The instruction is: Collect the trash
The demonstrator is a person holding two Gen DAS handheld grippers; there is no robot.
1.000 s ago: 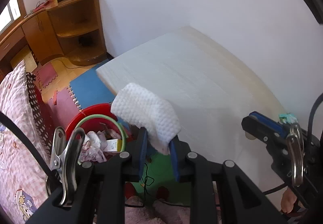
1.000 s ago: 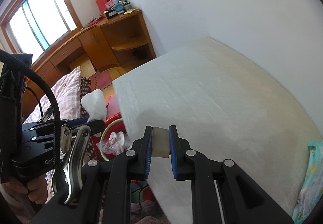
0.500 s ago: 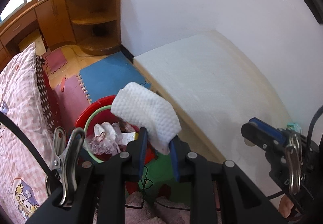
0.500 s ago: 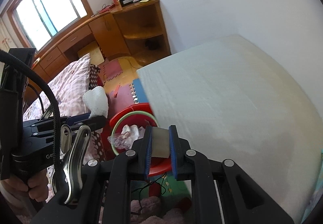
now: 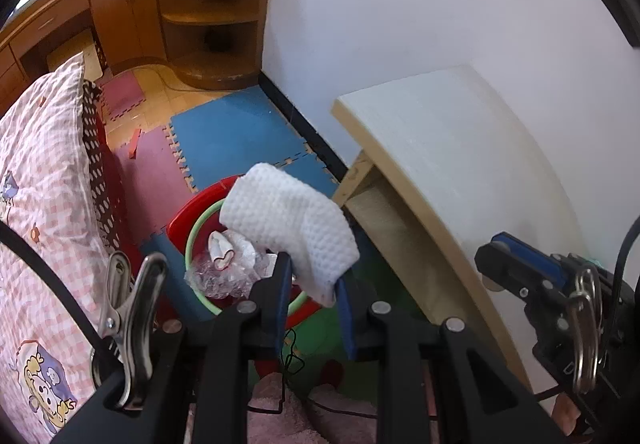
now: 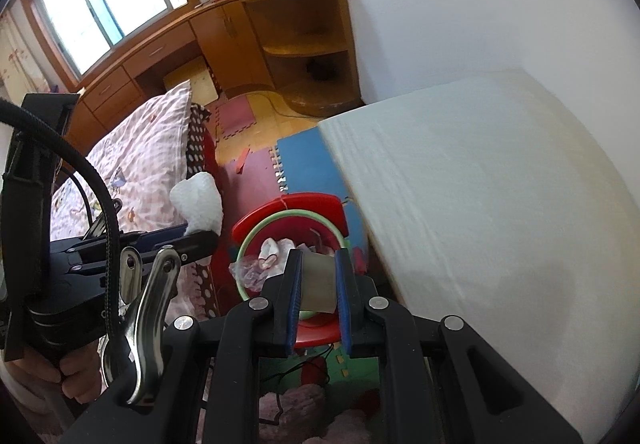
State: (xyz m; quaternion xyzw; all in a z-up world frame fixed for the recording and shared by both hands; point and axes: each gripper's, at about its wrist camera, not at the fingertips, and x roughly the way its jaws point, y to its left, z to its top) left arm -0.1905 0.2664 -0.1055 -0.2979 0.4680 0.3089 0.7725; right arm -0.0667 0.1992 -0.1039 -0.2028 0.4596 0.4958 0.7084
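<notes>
The left gripper [image 5: 312,284] is gripping a white wipe [image 5: 288,220] by its lower corner, jaws clenched on the cloth, the rest flopping over above the bin [image 5: 200,220] on the floor mats beside the bench [image 5: 460,164]. The right gripper [image 6: 318,284] is pinching a small pale scrap [image 6: 318,278] between its jaws, also above the bin [image 6: 288,212], which is already holding crumpled wrappers. Both pieces are looking light and limp; the wipe is probably soft and clingy, so it may be sticking to the pads on release. Gripping by an edge seems enough, since neither is likely to slip or break.
</notes>
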